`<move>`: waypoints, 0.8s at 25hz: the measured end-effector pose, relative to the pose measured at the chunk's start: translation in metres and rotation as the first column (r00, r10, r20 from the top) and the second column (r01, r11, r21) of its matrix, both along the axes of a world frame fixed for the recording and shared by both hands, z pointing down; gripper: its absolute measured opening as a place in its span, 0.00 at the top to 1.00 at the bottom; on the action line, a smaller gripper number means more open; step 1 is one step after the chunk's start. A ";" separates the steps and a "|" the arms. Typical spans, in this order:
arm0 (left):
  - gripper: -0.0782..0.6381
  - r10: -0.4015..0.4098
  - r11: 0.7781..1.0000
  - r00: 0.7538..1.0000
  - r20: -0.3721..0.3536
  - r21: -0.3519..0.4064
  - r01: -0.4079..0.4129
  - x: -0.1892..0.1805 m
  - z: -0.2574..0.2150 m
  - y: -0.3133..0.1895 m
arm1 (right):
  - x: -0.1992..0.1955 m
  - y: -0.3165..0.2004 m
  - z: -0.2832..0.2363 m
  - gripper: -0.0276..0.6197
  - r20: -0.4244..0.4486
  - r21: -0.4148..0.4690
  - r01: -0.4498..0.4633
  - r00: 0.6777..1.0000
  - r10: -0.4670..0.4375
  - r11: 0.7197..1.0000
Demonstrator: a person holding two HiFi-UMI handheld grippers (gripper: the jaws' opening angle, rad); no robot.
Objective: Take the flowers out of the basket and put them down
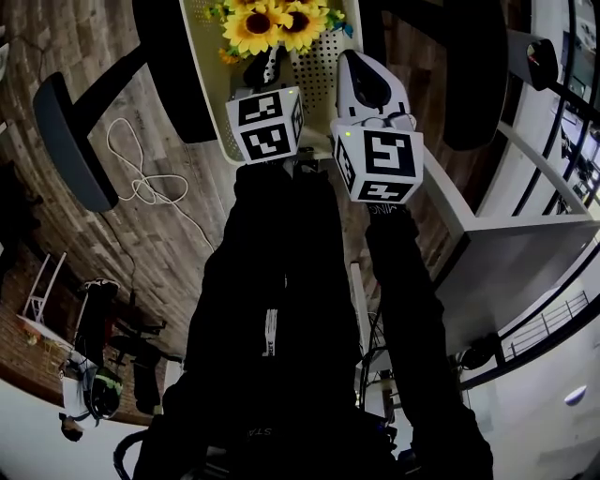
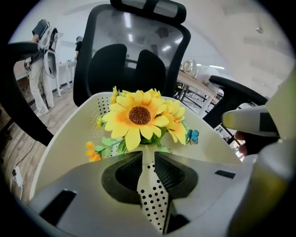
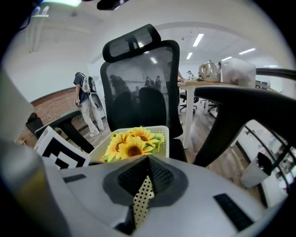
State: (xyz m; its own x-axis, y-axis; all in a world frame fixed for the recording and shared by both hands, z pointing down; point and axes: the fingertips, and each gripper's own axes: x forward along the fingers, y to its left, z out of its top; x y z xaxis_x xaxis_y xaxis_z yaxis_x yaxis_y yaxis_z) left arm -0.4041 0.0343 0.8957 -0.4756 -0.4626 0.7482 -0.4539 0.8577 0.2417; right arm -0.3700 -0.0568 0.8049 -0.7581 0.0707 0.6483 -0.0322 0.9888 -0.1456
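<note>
**Head view:** The sunflowers are still in the cream perforated basket, which rests on a black office chair at the far edge of the picture. We judge the task barely begun. No stem is grasped, so the grasp, the lift out and the setting down are all left. The left gripper and the right gripper hang side by side over the basket's near rim, the left one closer to the blooms. A white cable loops on the wood floor to the left; neither gripper view shows it.

**Left gripper view:** Here we see what the head view cannot settle. The jaws stand a narrow slit apart with nothing pinched, and only dotted basket wall shows through the gap. The largest bloom stands just beyond the tips, with a small blue butterfly at its right.

**Right gripper view:** The jaw tips meet, closed on nothing. The bouquet lies farther off and to the left, and a standing person shows beyond the chair.
</note>
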 end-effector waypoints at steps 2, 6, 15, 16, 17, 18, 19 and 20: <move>0.74 0.007 1.000 1.000 0.010 0.010 -0.008 -0.004 0.007 -0.004 | -0.006 -0.002 0.001 0.94 0.004 0.000 0.002 1.000 -0.002 1.000; 0.54 0.007 0.999 0.999 0.052 0.036 -0.009 -0.015 0.018 -0.012 | -0.019 -0.007 0.002 0.94 0.015 0.000 0.008 1.000 -0.008 1.000; 0.35 0.001 1.000 0.984 0.176 -0.001 -0.001 -0.029 0.022 -0.010 | -0.024 -0.016 0.001 0.94 0.025 -0.002 0.000 1.000 0.000 1.000; 0.34 0.006 1.000 0.982 0.189 -0.015 -0.004 -0.031 0.022 -0.011 | -0.024 -0.017 0.002 0.94 0.024 -0.002 0.000 1.000 0.000 1.000; 0.33 0.012 1.000 0.980 0.200 -0.027 -0.007 -0.034 0.022 -0.012 | -0.023 -0.018 0.003 0.94 0.022 -0.002 0.000 1.000 0.000 1.000; 0.32 0.018 0.999 0.978 0.209 -0.037 -0.010 -0.038 0.022 -0.013 | -0.023 -0.018 0.004 0.94 0.020 -0.003 -0.001 1.000 0.001 1.000; 0.31 0.025 0.999 0.977 0.214 -0.045 -0.015 -0.042 0.022 -0.014 | -0.023 -0.017 0.004 0.94 0.018 -0.004 -0.002 1.000 0.002 1.000; 0.30 0.032 0.999 0.976 0.214 -0.050 -0.022 -0.046 0.023 -0.015 | -0.023 -0.017 0.004 0.94 0.017 -0.006 -0.003 1.000 0.003 1.000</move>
